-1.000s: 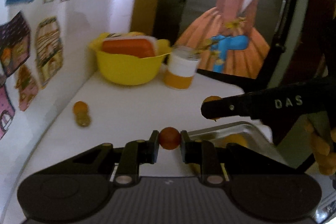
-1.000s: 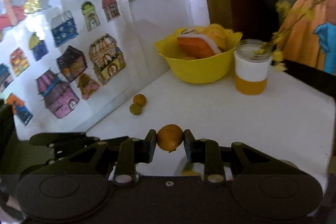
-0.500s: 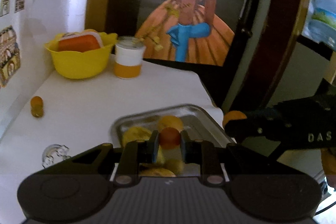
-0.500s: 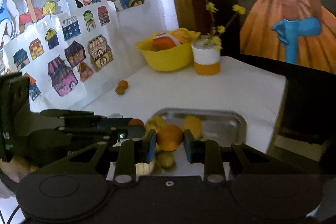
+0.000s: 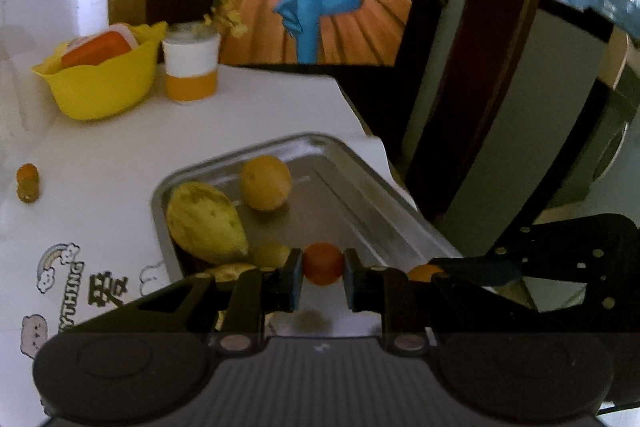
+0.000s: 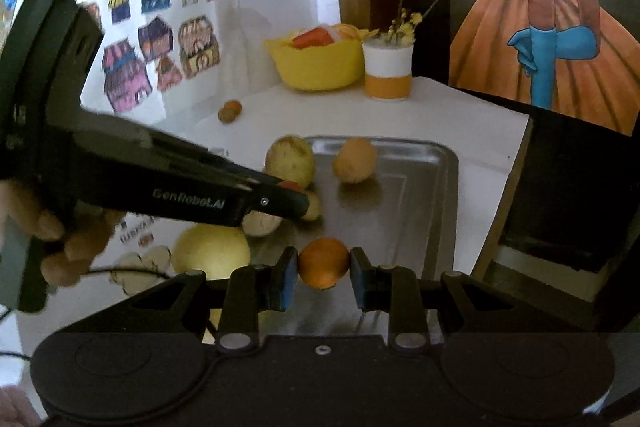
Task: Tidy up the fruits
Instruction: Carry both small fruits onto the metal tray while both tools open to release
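my left gripper (image 5: 323,279) clenched on small round reddish-orange fruit (image 5: 323,263) | my right gripper (image 6: 324,278) clenched on round orange fruit (image 6: 324,262) | both over steel tray (image 6: 420,163) | no long axis

Small red-orange fruit (image 5: 323,263) pinched above metal tray (image 5: 360,187), round orange fruit (image 6: 324,263) likewise held over it

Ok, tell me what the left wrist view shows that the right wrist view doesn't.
Left wrist only: the left gripper from behind, shut on a small reddish fruit, and rainbow stickers on the table. Right wrist only: the house drawings on the wall and a hand around the left gripper. Both share the metal tray, yellow bowl and cup.
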Available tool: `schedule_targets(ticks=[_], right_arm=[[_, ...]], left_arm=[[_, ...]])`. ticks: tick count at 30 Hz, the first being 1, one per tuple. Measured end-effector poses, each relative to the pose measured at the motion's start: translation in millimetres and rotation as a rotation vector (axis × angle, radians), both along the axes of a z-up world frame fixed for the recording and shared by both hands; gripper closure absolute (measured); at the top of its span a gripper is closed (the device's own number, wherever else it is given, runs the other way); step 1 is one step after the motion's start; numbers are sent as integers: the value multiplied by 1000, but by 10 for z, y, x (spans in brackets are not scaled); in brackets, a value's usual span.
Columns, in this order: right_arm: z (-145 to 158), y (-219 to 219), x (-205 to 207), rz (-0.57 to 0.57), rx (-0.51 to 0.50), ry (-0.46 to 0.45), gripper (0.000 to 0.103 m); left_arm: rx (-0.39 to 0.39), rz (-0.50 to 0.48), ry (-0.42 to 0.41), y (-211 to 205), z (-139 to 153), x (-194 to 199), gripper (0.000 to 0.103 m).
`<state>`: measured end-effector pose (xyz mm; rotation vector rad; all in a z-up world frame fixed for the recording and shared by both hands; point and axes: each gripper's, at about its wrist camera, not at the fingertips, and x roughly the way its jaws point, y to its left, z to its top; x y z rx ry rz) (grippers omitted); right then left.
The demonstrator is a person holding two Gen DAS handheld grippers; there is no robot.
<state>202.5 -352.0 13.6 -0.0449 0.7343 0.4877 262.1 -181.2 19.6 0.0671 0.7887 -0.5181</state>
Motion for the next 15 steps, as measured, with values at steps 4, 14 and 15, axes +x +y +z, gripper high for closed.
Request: schedule_targets(ticks=[4, 14, 15], right_arm=[[-133, 18, -15, 2, -6, 4, 73], [-261, 22, -23, 1, -12, 6, 72], [-262, 22, -24, 0, -12, 6, 72]], left_arm=[[30, -13, 27, -75, -67, 6, 80], [111, -34, 61, -185, -170, 47, 80], [118, -35, 64, -187, -180, 46, 80]])
